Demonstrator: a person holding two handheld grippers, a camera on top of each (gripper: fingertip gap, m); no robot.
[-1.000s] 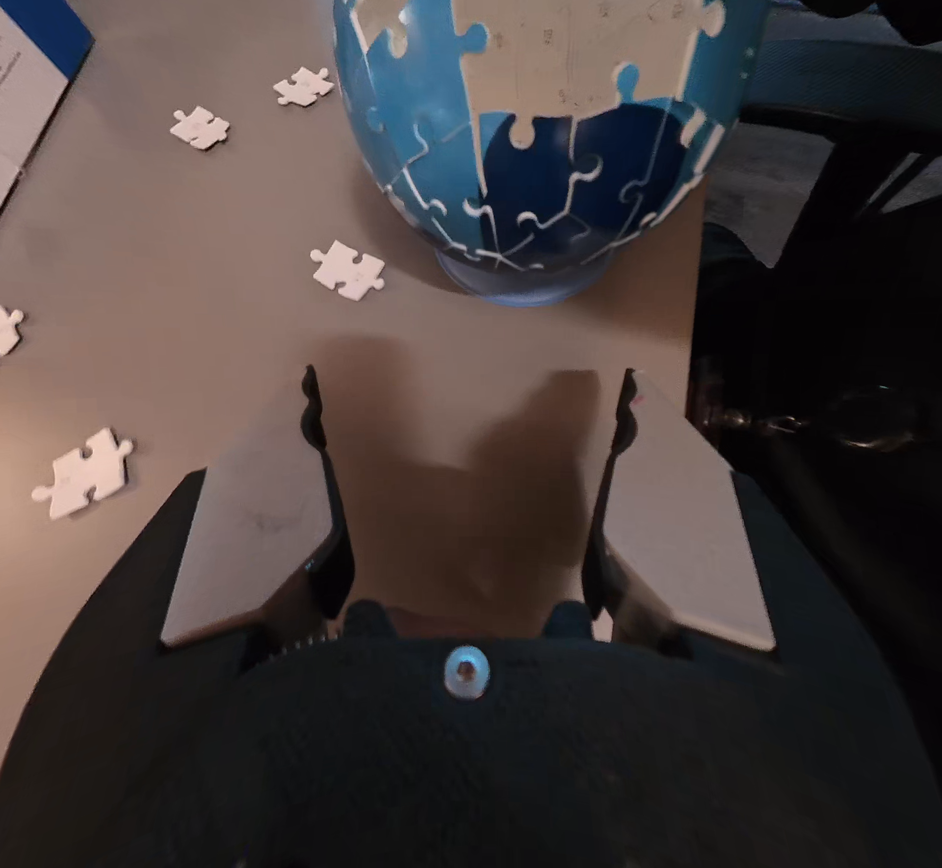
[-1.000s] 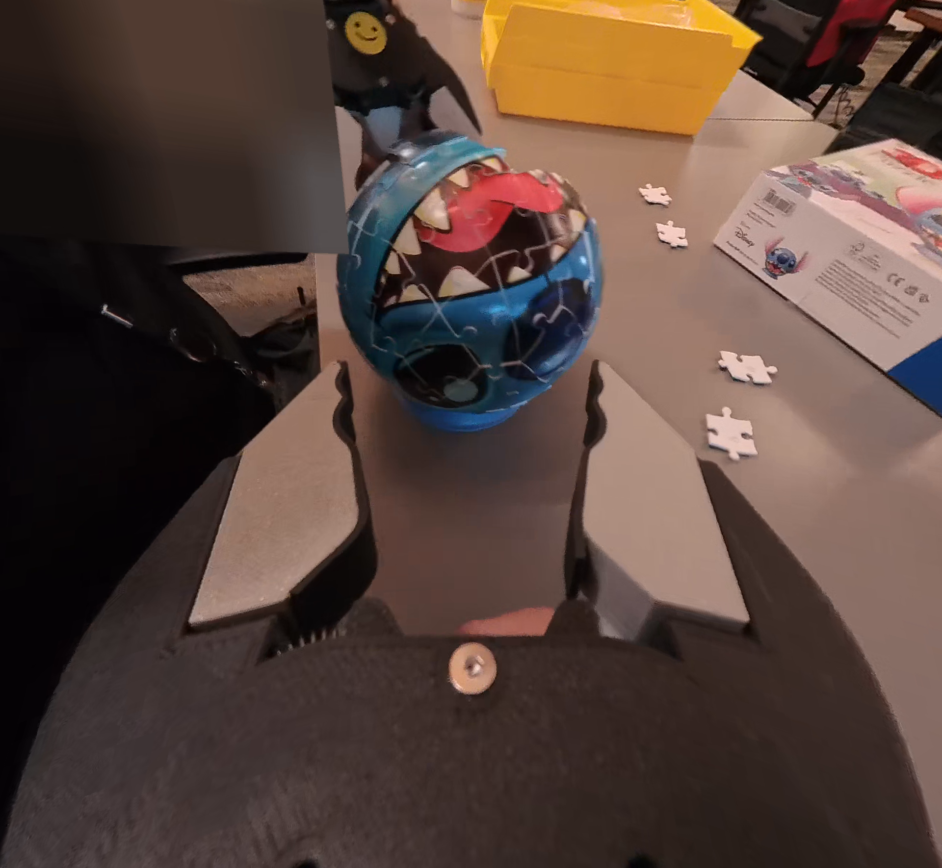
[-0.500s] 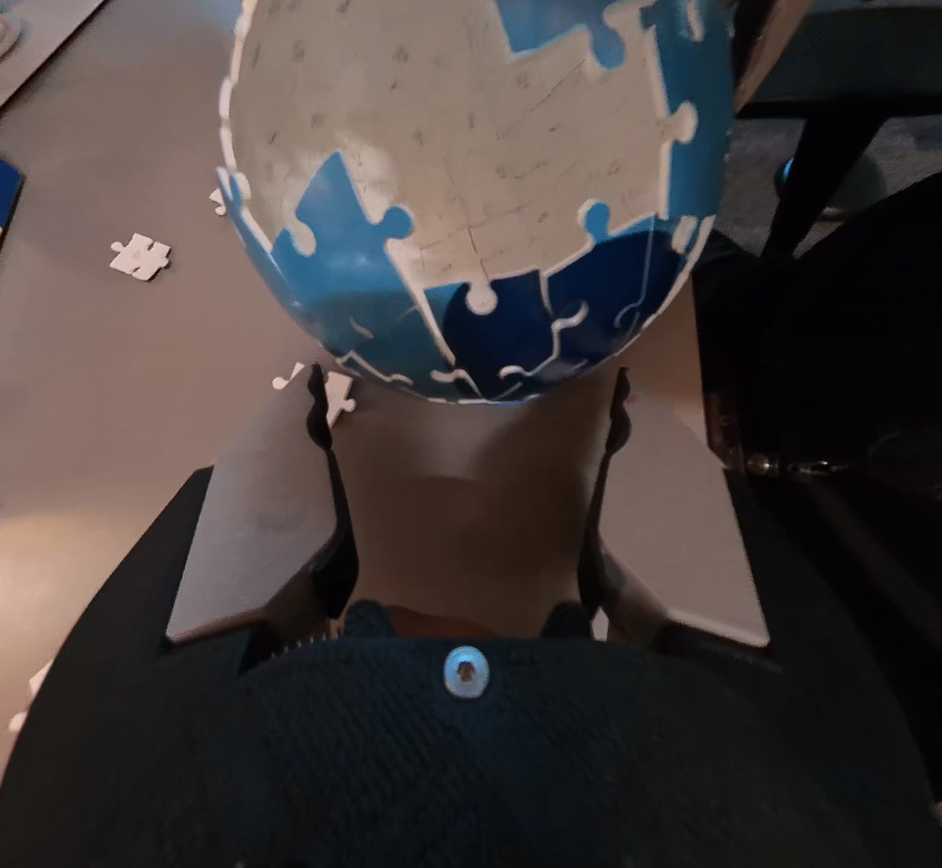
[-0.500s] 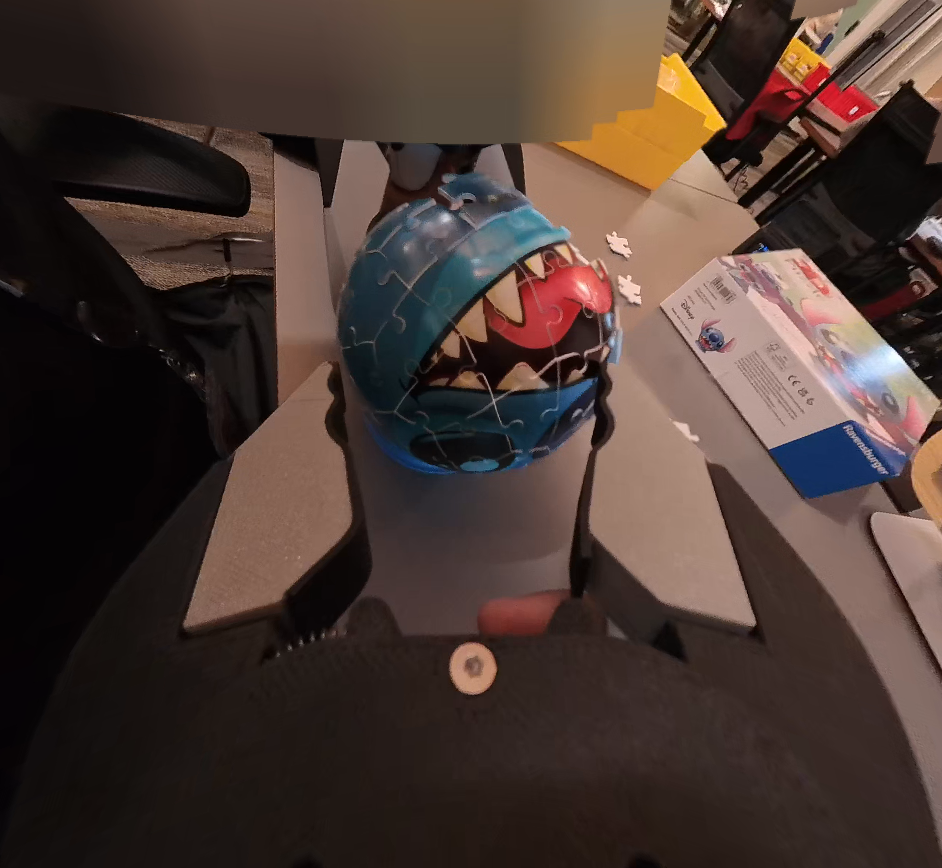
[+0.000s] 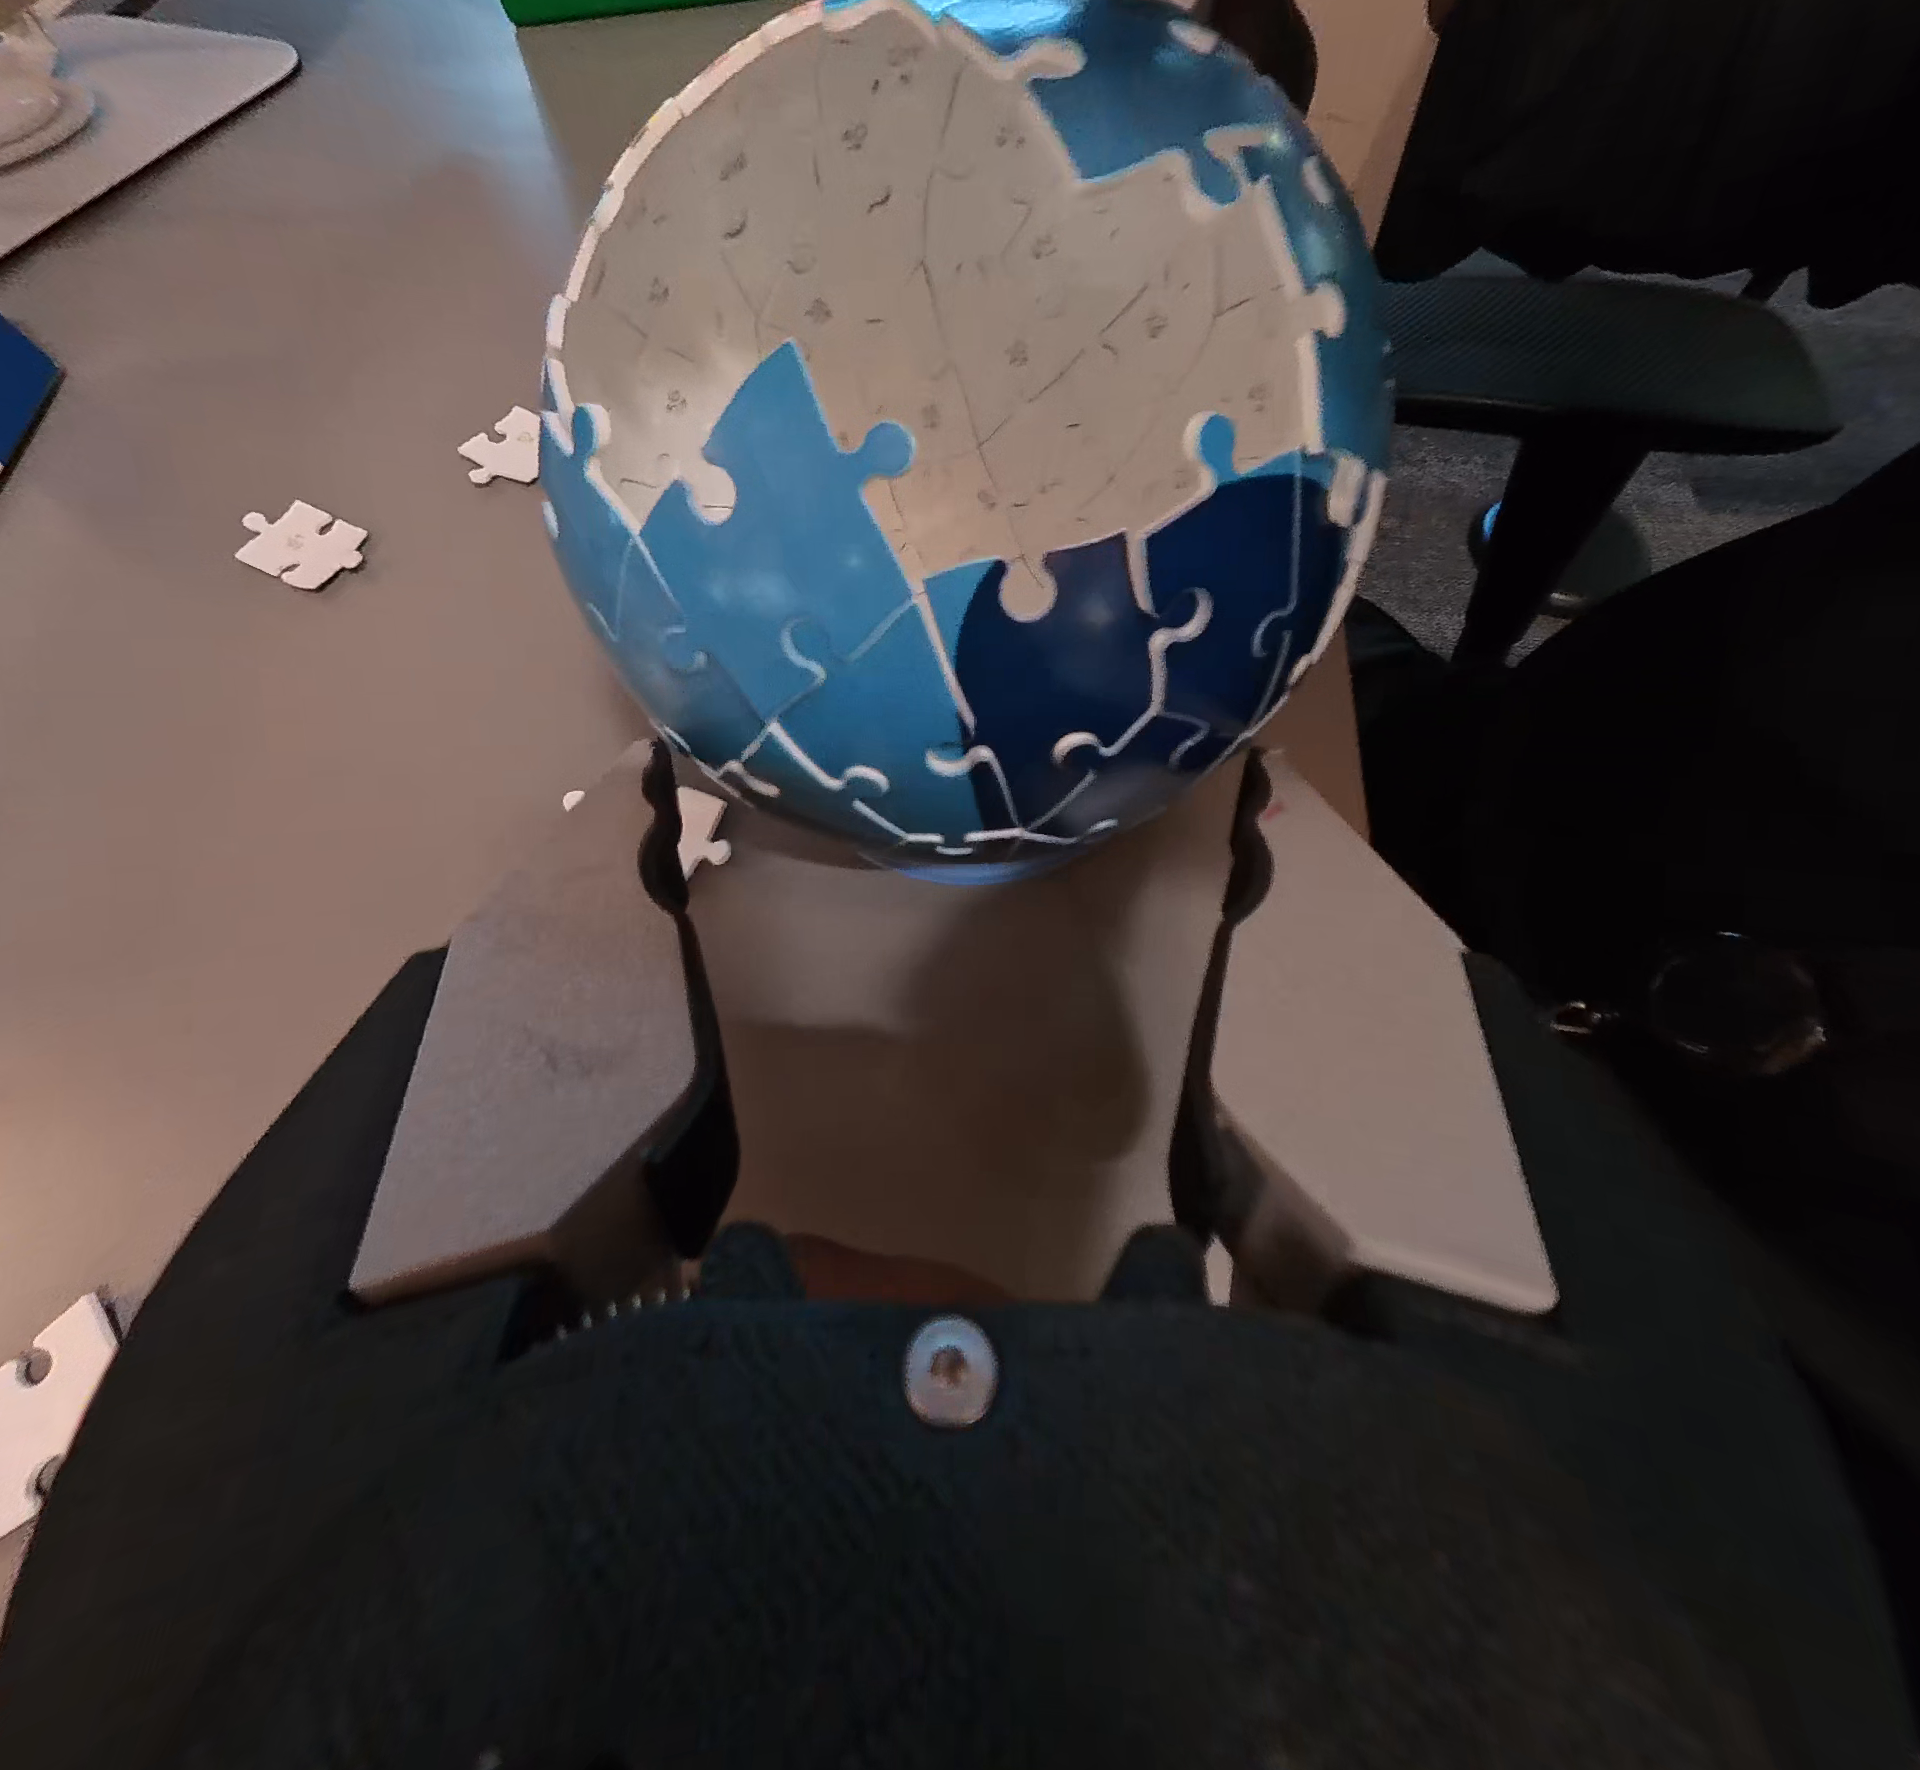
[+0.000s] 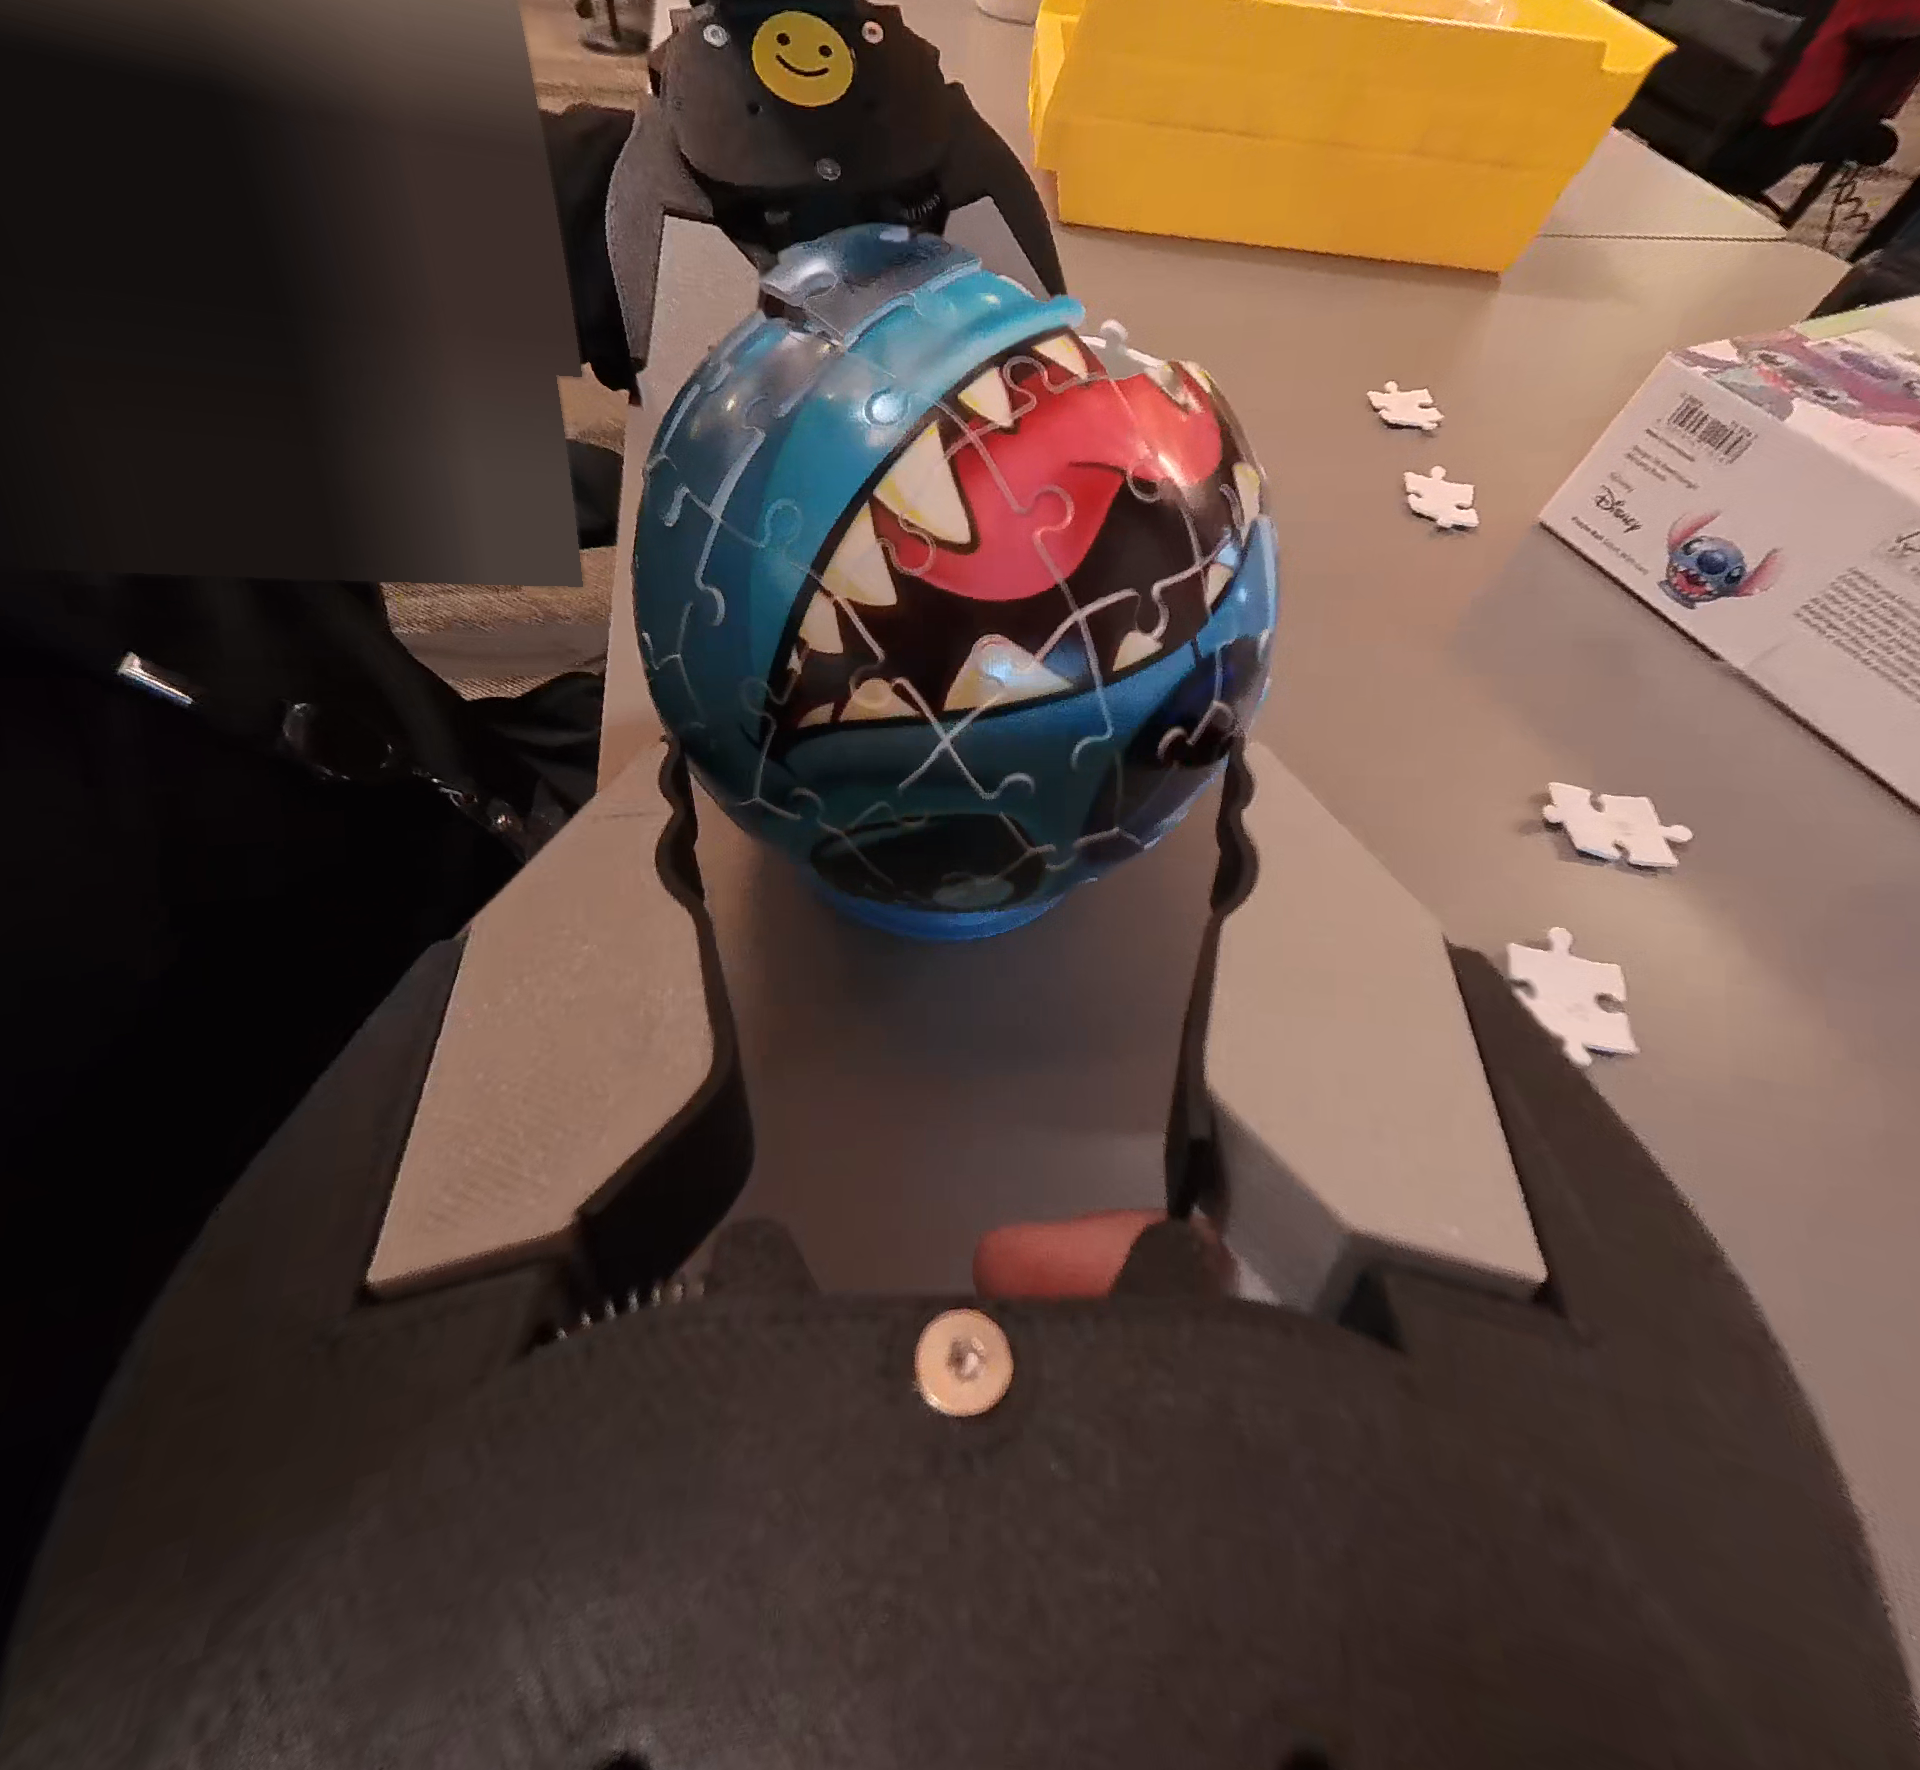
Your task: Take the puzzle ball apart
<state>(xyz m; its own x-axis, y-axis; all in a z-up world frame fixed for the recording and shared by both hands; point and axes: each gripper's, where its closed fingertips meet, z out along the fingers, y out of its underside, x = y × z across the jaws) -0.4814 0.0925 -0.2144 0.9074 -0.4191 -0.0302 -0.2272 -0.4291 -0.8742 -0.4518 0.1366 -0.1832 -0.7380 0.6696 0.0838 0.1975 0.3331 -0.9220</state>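
Puzzle ball [image 5: 961, 432] position: on its blue base ring at the near edge of the grey tabletop [image 5: 260, 286], between my two tools. Proceeding left to right in the left wrist view, several loose white pieces [image 5: 301, 544] lie face-down on the tabletop left of the ball. The ball comes next, and a large opening in its shell shows the white inner faces of the far-side pieces. A black chair arm [image 5: 1600, 370] stands off the edge to the right.

Left gripper [image 5: 951, 785]: fingers spread wide, holding nothing, tips flanking the lower curve of the ball. I cannot tell whether they touch it.

In the right wrist view, the printed face of the ball [image 6: 956, 598] fills the middle, with one piece at the top lifted out of line. A yellow bin [image 6: 1320, 89], more loose pieces [image 6: 1439, 496] and the puzzle box [image 6: 1766, 557] lie to the right.

Right gripper [image 6: 951, 775]: fingers likewise spread and empty, straddling the lower ball from the opposite side.

Procedure, as I judge it: close one pair of fingers gently around the lower shell to steady it. With the other, pinch a single piece at the open edge or the lifted top piece and peel it outward. Squeezing hard risks collapsing the hollow shell.
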